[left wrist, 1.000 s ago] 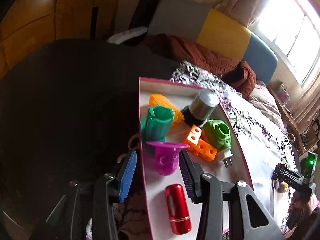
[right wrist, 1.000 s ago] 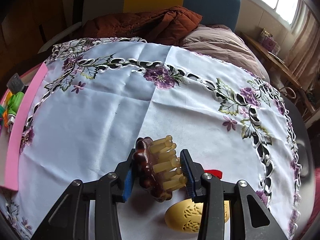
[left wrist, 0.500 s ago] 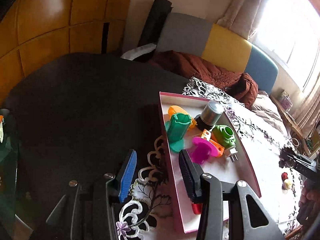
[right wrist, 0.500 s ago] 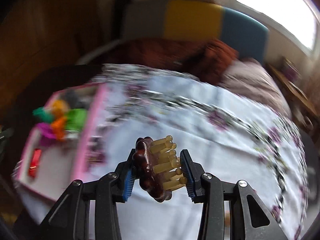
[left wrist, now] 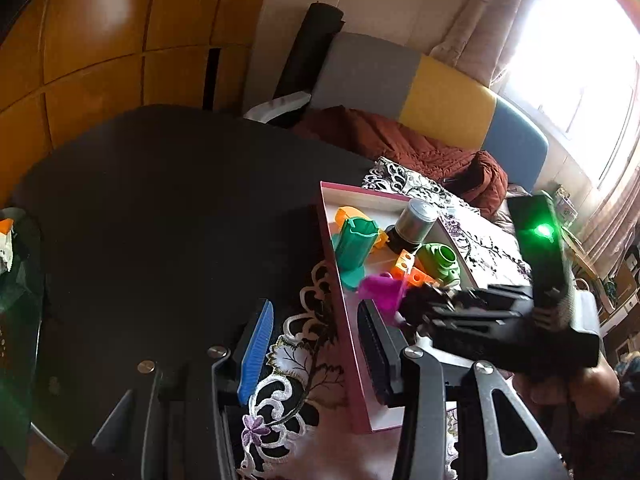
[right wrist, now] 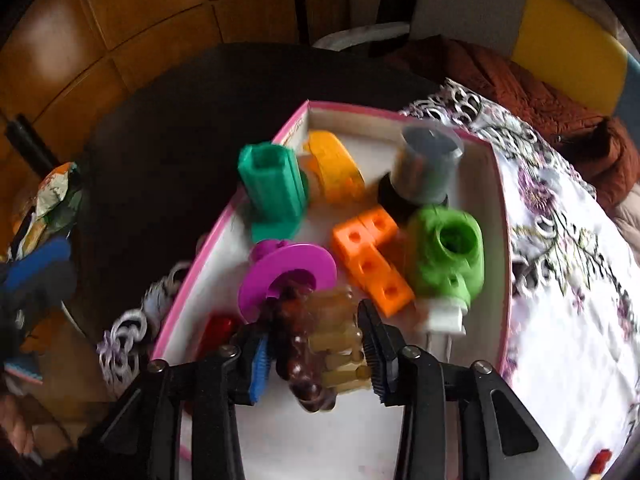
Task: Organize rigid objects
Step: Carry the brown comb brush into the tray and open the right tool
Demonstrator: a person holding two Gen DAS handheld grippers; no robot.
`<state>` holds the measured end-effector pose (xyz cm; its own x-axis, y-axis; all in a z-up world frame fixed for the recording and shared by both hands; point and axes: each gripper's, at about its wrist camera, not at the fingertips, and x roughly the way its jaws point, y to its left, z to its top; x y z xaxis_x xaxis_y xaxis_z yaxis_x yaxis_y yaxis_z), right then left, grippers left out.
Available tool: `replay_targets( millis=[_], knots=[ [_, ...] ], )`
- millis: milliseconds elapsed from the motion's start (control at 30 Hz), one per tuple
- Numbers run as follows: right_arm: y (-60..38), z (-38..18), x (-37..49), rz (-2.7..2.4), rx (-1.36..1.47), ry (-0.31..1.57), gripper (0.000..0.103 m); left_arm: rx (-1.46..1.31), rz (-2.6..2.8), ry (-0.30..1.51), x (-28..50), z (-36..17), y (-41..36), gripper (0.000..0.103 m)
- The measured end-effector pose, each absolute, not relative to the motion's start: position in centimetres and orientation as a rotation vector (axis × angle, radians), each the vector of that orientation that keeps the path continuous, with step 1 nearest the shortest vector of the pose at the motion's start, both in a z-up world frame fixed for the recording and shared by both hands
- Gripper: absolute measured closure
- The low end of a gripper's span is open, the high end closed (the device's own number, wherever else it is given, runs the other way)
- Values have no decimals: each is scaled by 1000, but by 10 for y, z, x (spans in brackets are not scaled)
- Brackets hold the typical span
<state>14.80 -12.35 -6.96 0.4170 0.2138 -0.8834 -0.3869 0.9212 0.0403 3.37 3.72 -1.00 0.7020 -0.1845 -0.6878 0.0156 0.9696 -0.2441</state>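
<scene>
The right gripper [right wrist: 316, 354], swung over from the bare tablecloth, is hanging above the pink-rimmed tray [right wrist: 502, 216], its just-tightening fingers clamping the brown hair claw [right wrist: 308, 344]; the left gripper [left wrist: 316, 340] is idling open and empty beside the rim; the drop-off is looking imminent.

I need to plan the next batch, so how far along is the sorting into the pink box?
Mostly done: the pink box already holds the teal piece, magenta spool, orange blocks and others. In hand: the right claw grips a brown comb over the box, not yet released. The left claw is empty.
</scene>
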Motion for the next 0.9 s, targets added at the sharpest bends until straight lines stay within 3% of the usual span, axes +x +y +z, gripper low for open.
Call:
replay_targets(
  millis=[167,267,467,900],
  knots=[
    [-118,-68,154,355,-164,1055,63,-214,-106,794,33,-13,36,59],
    [-122,-62,152,351,-146,1025,43,-203,-111,797,31,-13,33,59],
    [-134,-42,134,347,-128,952,31,-169,-120,793,26,-10,22,59],
    [-191,-7,97,254,-109,842,21,-80,-164,779,12,-2,-8,59]
  ],
)
